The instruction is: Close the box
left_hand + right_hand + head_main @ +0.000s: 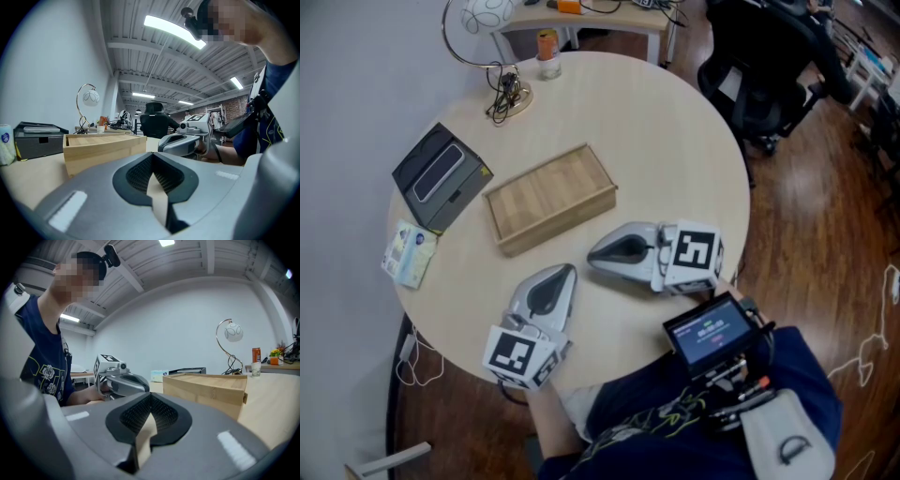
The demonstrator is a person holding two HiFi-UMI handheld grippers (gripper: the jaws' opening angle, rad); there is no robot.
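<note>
The lamp (487, 37) is cut off at the top edge of the head view, and it cannot be told whether the box's wood top is a lid or its floor, so no contents can be made out. The wooden box (550, 197) is seen mid-table (675, 141), just beyond both tools, its long axis laid diagonally from near-left to far-right. The left gripper (565, 271) and right gripper (592, 253) are rested on the table, both clenched on nothing.

Left gripper (561, 274), right gripper (595, 253): grey shells, black ribbed pads (138, 172), black-and-white marker cubes (520, 354). Person: navy shirt (42, 357), pale floral print.
</note>
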